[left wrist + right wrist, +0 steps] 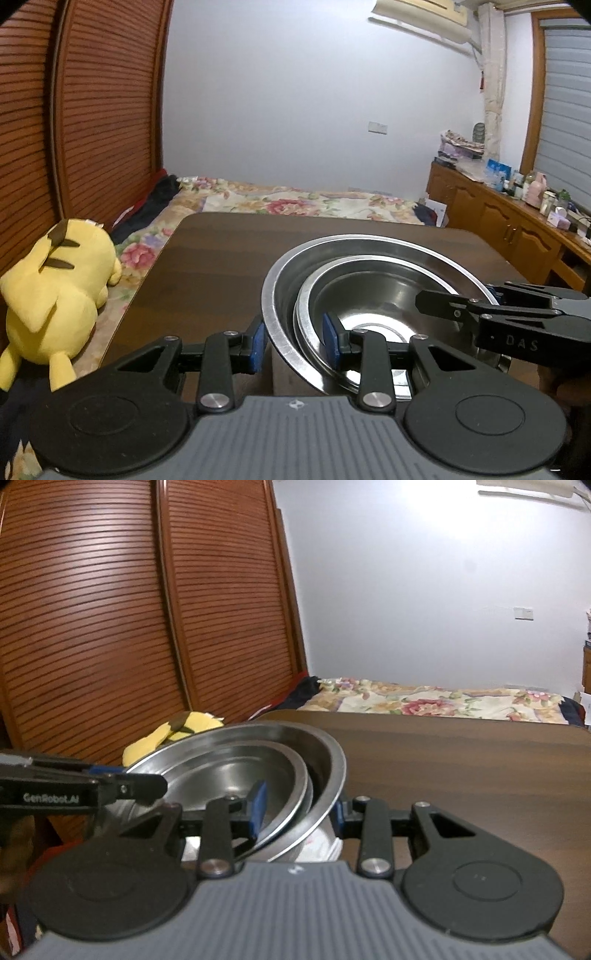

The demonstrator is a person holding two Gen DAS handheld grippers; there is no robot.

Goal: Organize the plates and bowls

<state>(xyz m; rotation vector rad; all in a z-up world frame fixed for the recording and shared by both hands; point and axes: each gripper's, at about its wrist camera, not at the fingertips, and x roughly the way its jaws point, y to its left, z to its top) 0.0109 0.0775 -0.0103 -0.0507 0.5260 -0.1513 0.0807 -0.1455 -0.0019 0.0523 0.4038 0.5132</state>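
a: where are the bowls?

b: a large round stainless steel bowl (284,291) sits over the near part of the dark brown wooden bench (207,266), tilted, with a smaller round stainless steel bowl (373,295) nested inside it. whether the stack touches the bench i cannot tell.

a: and the left hand-held gripper (294,340)?

b: it straddles the near left rims of both bowls, one blue pad outside the large wall, the other inside the small bowl. the jaws are closed in on the rims, gripping the stack.

a: the right hand-held gripper (299,805)?

b: same on the opposite side: one blue pad inside the small bowl, the other behind the large bowl's outer wall, clamped on both rims.

a: around them?

b: a yellow plush toy (55,295) lies on the floral bed (295,199) left of the bench, beside slatted brown wooden doors (103,110). a cluttered wooden cabinet (517,221) stands on the right.
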